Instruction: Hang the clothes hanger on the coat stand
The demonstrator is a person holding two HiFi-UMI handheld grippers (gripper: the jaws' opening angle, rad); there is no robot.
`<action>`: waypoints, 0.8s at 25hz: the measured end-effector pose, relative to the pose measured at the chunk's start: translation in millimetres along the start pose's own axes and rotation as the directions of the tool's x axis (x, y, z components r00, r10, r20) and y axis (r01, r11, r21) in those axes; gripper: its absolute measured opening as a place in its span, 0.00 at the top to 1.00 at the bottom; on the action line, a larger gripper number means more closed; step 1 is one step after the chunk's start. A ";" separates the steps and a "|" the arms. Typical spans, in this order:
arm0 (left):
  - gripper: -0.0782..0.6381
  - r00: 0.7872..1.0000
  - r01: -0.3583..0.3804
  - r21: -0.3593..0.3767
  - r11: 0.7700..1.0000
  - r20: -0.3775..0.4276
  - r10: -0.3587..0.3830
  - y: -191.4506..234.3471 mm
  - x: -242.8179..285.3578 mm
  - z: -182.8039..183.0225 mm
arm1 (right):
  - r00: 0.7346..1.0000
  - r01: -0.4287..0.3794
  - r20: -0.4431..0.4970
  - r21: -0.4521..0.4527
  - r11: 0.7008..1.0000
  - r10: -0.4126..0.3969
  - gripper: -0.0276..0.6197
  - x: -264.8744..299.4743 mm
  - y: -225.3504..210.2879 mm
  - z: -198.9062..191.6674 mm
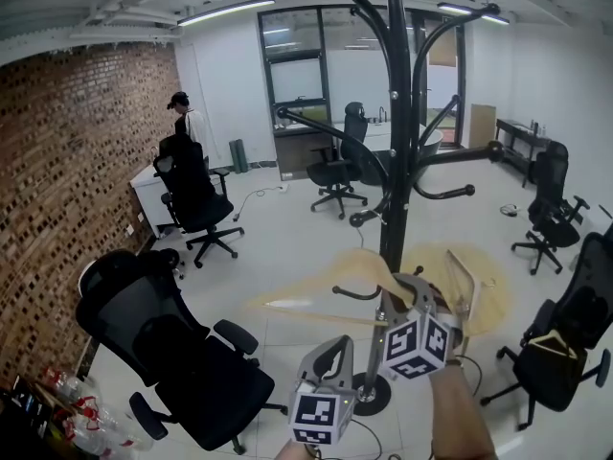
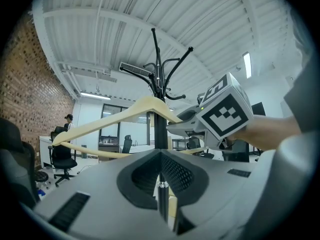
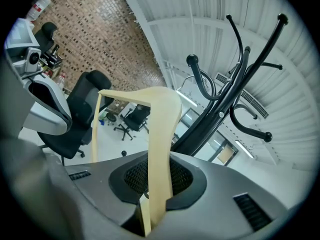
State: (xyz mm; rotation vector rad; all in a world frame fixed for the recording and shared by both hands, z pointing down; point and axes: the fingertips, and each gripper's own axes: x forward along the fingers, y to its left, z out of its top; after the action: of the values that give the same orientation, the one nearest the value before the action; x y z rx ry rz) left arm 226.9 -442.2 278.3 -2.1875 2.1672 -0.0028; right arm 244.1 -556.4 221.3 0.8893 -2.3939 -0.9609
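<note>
Office room: brick wall (image 1: 57, 190) on the left, pale floor (image 1: 287, 247), black office chairs (image 1: 192, 353) scattered around, a person (image 1: 180, 113) standing far back. Black coat stand (image 1: 395, 161) mid-room, its top cut off by the frame edge in the head view. Right gripper (image 3: 152, 204) clamped on one arm of the wooden clothes hanger (image 3: 160, 134), which rises straight out of the jaws. Hanger is in the air right by the stand's pole, below the upper curved hooks; whether it touches the stand, cannot tell. Hanger is motion-blurred in the head view, its hook hard to make out. Left gripper (image 2: 161, 194) just beside the right, jaws closed together, nothing between them. Black-and-white square markers on both marker cubes (image 1: 417, 343).
</note>
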 end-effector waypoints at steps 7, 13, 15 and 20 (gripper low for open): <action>0.87 1.000 -0.010 0.002 1.000 -0.011 0.010 2.6 2.9 -5.1 | 0.999 0.022 -0.032 0.016 1.000 -0.021 0.91 9.5 -5.7 -15.5; 0.87 1.000 -0.011 0.003 1.000 -0.022 0.011 3.5 7.3 -9.4 | 0.998 0.050 -0.030 0.011 0.999 -0.049 0.90 15.5 -10.3 -19.4; 0.87 1.000 -0.008 0.005 1.000 -0.027 0.008 3.0 8.2 -11.0 | 0.998 0.058 -0.027 0.009 0.998 -0.058 0.90 16.4 -11.7 -20.5; 0.87 0.999 -0.006 0.011 1.000 -0.034 0.006 1.6 8.8 -12.6 | 0.997 0.073 -0.023 0.015 0.997 -0.072 0.88 14.7 -16.2 -23.3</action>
State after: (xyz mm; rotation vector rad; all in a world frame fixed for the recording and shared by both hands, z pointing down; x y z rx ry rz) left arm 224.7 -451.6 290.4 -2.1908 2.1862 -0.0522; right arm 253.5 -586.3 227.4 0.9936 -2.3680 -0.9554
